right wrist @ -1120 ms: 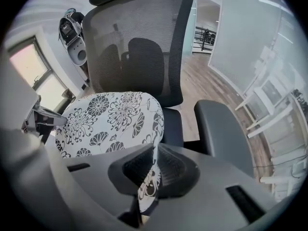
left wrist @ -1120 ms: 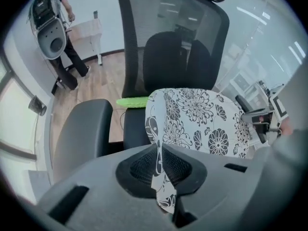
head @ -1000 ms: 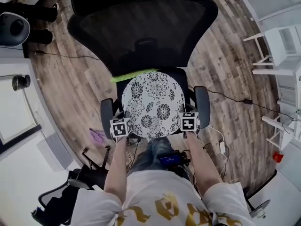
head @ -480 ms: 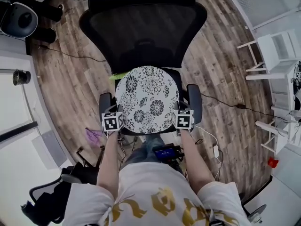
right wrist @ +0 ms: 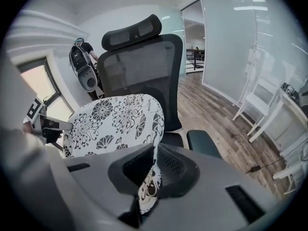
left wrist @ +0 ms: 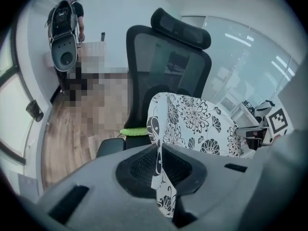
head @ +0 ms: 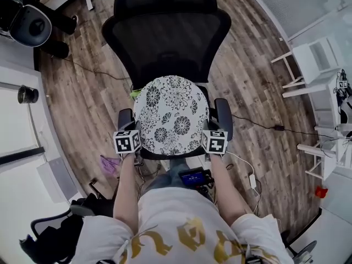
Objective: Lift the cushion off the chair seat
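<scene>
The cushion (head: 171, 114), seemingly light and soft, is pinched by its thin rim at opposite sides in the clamped left gripper (left wrist: 159, 163) and right gripper (right wrist: 153, 171).

Cushion (head: 172, 114) — white (black florals); chair (head: 168, 34) black.

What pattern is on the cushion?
White with black flower prints; the cushion shows best in the head view.

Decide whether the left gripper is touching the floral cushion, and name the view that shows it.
Touching. The left gripper has its jaws shut on the cushion, with the floral edge pinched between them, as the left gripper view plainly shows.
</scene>
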Demonstrator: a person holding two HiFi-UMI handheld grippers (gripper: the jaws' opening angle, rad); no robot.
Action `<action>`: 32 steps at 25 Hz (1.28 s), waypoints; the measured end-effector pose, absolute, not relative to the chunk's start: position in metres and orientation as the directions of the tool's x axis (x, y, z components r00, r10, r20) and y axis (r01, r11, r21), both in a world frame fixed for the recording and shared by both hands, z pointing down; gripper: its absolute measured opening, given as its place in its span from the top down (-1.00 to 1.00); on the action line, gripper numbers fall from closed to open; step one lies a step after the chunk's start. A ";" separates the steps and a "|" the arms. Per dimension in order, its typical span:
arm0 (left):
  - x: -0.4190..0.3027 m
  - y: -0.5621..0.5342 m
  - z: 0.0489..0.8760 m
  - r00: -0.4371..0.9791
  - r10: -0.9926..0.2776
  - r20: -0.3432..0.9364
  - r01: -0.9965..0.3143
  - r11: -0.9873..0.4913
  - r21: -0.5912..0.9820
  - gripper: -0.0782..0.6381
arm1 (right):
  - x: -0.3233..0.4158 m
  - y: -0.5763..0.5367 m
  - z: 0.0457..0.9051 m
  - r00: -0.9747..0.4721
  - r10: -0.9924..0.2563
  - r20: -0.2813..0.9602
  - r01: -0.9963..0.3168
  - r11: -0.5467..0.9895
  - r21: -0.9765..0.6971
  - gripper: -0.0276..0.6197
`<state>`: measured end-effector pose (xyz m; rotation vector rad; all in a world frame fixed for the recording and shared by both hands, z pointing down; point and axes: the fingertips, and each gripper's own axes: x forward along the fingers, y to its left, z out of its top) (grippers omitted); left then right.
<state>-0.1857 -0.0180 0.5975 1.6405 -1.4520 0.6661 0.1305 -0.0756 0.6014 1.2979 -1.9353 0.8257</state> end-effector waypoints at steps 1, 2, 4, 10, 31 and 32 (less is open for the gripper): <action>-0.185 -0.018 0.592 0.202 -0.547 0.813 -0.969 0.007 0.246 0.71 | 0.131 -0.076 0.596 -0.298 -0.535 0.791 -0.941 0.305 -0.148 0.83; -0.186 -0.018 0.587 0.206 -0.556 0.805 -0.969 0.000 0.248 0.71 | 0.133 -0.075 0.591 -0.302 -0.543 0.783 -0.941 0.300 -0.156 0.83; -0.188 -0.015 0.575 0.203 -0.573 0.794 -0.971 -0.016 0.237 0.71 | 0.133 -0.071 0.581 -0.318 -0.552 0.771 -0.939 0.294 -0.176 0.83; -0.195 -0.008 0.540 0.220 -0.642 0.735 -0.962 -0.019 0.272 0.71 | 0.121 -0.058 0.548 -0.399 -0.565 0.723 -0.913 0.318 -0.256 0.83; -0.179 0.026 0.463 0.205 -0.752 0.627 -0.967 -0.059 0.246 0.72 | 0.122 -0.005 0.486 -0.469 -0.634 0.615 -0.883 0.332 -0.331 0.83; -0.179 0.026 0.462 0.202 -0.753 0.626 -0.968 -0.057 0.244 0.72 | 0.124 -0.005 0.484 -0.466 -0.638 0.614 -0.885 0.333 -0.325 0.83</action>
